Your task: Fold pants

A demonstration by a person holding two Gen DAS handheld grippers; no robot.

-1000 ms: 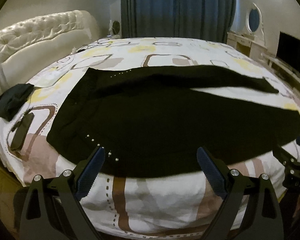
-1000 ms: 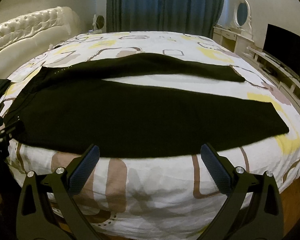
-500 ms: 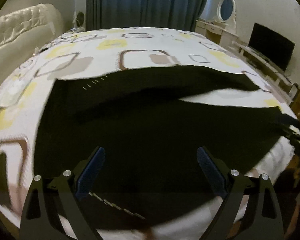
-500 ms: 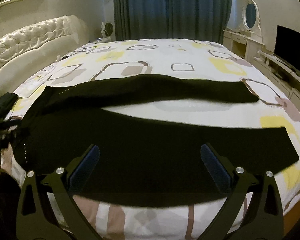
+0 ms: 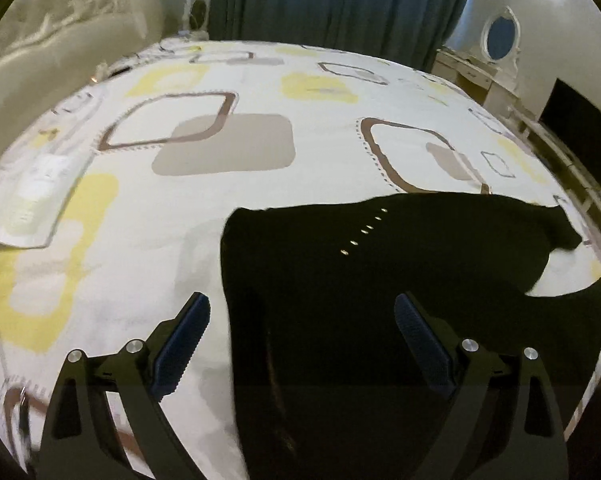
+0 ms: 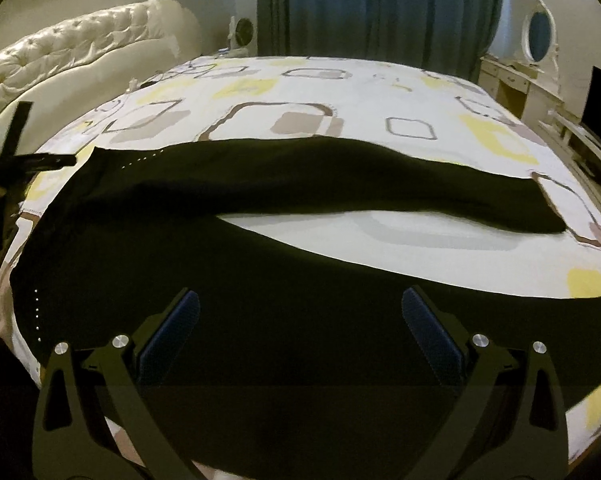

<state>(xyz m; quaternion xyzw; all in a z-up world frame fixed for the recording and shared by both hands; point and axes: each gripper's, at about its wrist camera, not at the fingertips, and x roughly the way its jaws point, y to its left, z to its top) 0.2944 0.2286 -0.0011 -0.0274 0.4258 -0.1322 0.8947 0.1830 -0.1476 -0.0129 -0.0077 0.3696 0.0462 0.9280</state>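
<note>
Black pants [image 6: 300, 280] flat on bed [image 6: 340, 92]

Black pants [image 6: 300, 292]; yellow-brown patterned sheet [image 5: 228, 80]

Readable text, labels, brands, numbers, signs: none in either view. The bedspread [image 6: 340, 80] carries only printed squares, and the pants [image 6: 300, 300] show only a row of small pale studs, with no lettering.
</note>
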